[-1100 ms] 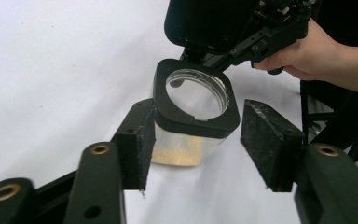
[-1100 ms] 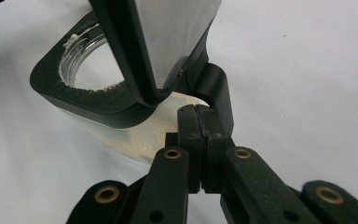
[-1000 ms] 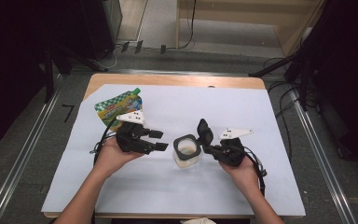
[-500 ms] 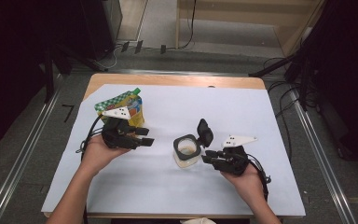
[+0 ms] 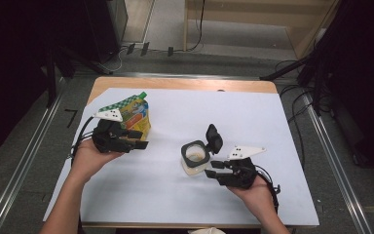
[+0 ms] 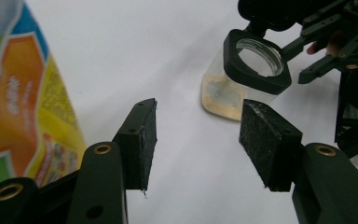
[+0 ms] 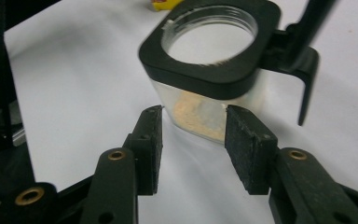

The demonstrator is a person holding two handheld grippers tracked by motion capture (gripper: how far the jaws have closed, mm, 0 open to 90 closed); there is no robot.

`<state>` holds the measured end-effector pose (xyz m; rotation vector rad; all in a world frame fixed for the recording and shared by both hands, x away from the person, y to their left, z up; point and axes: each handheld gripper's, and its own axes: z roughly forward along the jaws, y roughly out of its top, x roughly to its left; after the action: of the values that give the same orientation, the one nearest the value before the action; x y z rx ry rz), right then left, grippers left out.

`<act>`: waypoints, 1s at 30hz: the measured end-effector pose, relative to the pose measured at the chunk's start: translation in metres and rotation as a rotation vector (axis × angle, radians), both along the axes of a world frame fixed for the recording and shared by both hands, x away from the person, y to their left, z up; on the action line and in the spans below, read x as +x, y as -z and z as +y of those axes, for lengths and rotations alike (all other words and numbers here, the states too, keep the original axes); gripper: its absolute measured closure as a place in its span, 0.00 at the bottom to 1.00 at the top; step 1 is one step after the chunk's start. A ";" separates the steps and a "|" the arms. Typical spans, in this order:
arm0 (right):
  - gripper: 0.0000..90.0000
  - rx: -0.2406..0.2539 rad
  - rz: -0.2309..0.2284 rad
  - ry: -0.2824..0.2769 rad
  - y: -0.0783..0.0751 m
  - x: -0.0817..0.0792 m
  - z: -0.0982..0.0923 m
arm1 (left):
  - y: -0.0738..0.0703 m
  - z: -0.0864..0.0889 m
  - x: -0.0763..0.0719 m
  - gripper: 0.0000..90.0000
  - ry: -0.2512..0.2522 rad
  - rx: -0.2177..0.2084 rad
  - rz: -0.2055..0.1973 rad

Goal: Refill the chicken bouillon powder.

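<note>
Right gripper (image 7: 193, 126) jaws opening, jar (image 7: 209, 100) released

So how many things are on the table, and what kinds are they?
Pouch: 1
Jar, lid flipped open: 1
Grippers, left and right: 2
Total: 4
</note>
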<state>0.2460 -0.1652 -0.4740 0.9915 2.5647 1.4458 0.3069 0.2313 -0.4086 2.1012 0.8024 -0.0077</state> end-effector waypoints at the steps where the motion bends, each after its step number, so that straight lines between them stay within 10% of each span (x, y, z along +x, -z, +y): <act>1: 0.65 0.002 -0.002 -0.005 -0.001 -0.001 0.001 | 0.000 0.005 0.000 0.52 -0.014 0.004 0.000; 30: 0.65 -0.007 -0.035 -0.191 -0.011 -0.019 0.046 | -0.003 0.056 -0.019 0.52 -0.118 0.024 0.026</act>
<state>0.2274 -0.1190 -0.4632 0.7295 2.7002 1.4802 0.2875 0.2873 -0.4053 2.0767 0.9458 0.0381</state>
